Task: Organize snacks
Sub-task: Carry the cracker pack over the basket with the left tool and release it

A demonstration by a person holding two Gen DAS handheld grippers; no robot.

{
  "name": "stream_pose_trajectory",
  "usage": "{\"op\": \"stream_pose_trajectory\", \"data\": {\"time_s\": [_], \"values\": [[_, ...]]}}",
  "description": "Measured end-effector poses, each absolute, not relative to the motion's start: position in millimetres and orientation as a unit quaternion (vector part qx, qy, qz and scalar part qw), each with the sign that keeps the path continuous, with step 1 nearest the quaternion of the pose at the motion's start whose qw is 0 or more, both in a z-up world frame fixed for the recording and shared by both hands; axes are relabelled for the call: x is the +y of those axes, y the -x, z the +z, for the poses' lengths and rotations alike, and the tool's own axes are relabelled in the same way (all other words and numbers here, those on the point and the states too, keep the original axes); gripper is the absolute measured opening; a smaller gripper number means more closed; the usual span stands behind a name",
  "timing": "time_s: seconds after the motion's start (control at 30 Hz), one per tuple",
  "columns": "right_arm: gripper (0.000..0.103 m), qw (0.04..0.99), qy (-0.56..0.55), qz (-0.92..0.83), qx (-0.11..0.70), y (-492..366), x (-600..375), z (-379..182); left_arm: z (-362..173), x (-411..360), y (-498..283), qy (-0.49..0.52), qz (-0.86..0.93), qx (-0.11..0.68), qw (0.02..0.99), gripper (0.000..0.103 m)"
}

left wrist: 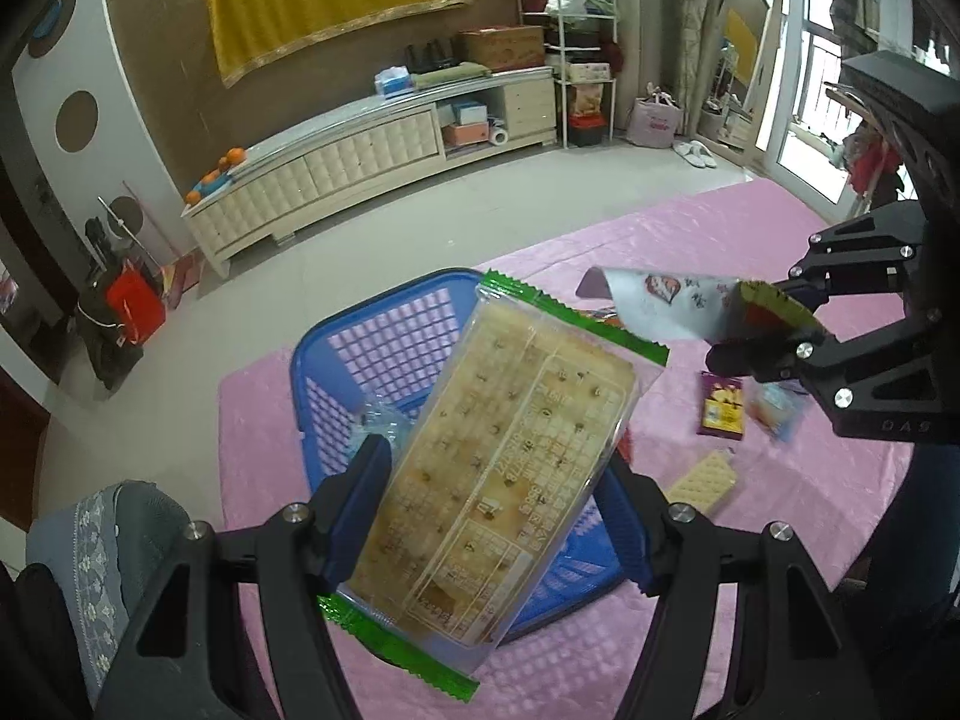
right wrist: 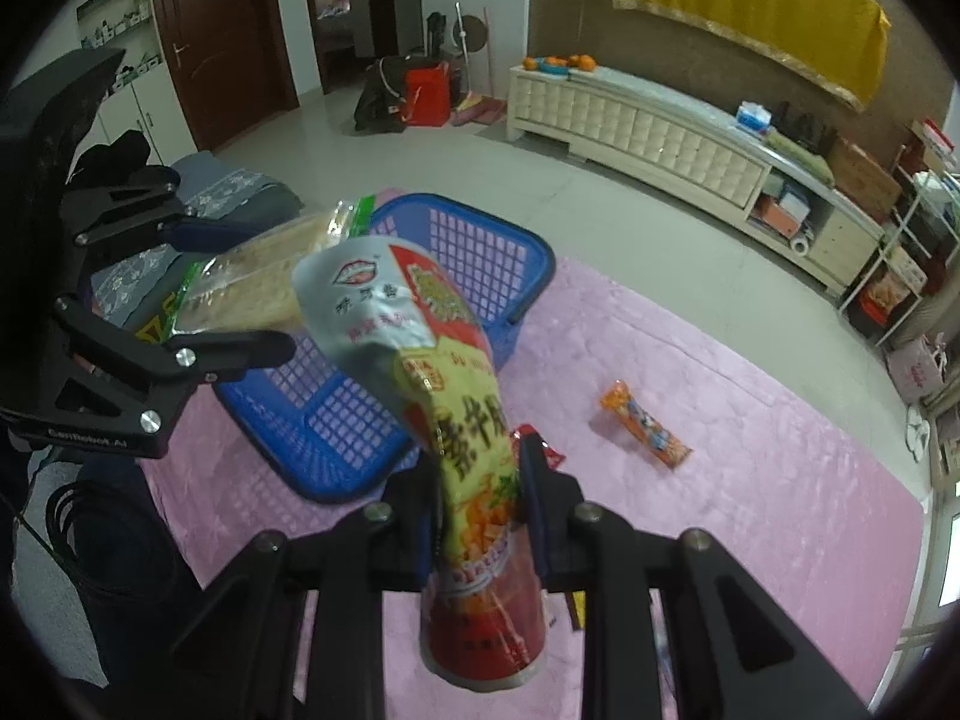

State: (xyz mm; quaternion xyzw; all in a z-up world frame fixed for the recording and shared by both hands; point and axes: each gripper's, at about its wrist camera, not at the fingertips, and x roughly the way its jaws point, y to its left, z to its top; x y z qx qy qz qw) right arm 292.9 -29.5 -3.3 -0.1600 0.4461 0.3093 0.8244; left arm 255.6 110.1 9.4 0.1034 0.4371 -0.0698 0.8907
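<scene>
Now | flat clear-wrapped cracker pack [left wrist: 498, 456] | crinkled foil pouch [right wrist: 420, 360] | blue lattice basket [right wrist: 480, 240]

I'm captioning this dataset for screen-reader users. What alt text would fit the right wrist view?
The right gripper pinches a red and yellow snack pouch above a pink tablecloth, its silver top hanging over a blue basket. At left, the left gripper holds a cracker pack over the basket; an orange snack packet lies on the cloth.

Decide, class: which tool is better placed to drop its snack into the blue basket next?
Probably the left tool: its cracker pack hangs over the blue basket, while the right tool's pouch hangs beside it.
</scene>
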Motion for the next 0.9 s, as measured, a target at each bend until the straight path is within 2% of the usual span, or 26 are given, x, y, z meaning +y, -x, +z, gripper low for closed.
{"op": "stream_pose_trajectory", "data": {"time_s": [0.33, 0.73, 0.77, 0.8, 0.83, 0.9], "values": [[0.028, 0.814, 0.168, 0.306, 0.464, -329.3, 4.2, -32.9, -25.3, 138.9, -302.0, -0.08, -0.063, 0.467, 0.879, 0.065], [0.028, 0.819, 0.122, 0.292, 0.479, -364.1, -8.4, -51.3, -51.9, 136.5, -353.8, -0.086, -0.074, 0.487, 0.866, 0.066], [0.028, 0.821, 0.115, 0.291, 0.478, -365.6, -11.2, -50.9, -52.8, 135.4, -357.2, -0.094, -0.073, 0.485, 0.866, 0.069], [0.028, 0.822, 0.109, 0.289, 0.478, -367.0, -14.5, -51.1, -52.3, 133.1, -359.6, -0.103, -0.069, 0.482, 0.867, 0.08], [0.028, 0.822, 0.107, 0.287, 0.48, -368.5, -15.0, -51.5, -52.0, 131.9, -362.2, -0.107, -0.068, 0.48, 0.868, 0.083], [0.028, 0.82, 0.103, 0.285, 0.486, -370.6, -17.4, -52.6, -51.8, 131.8, -365.9, -0.105, -0.069, 0.484, 0.866, 0.084]]}}
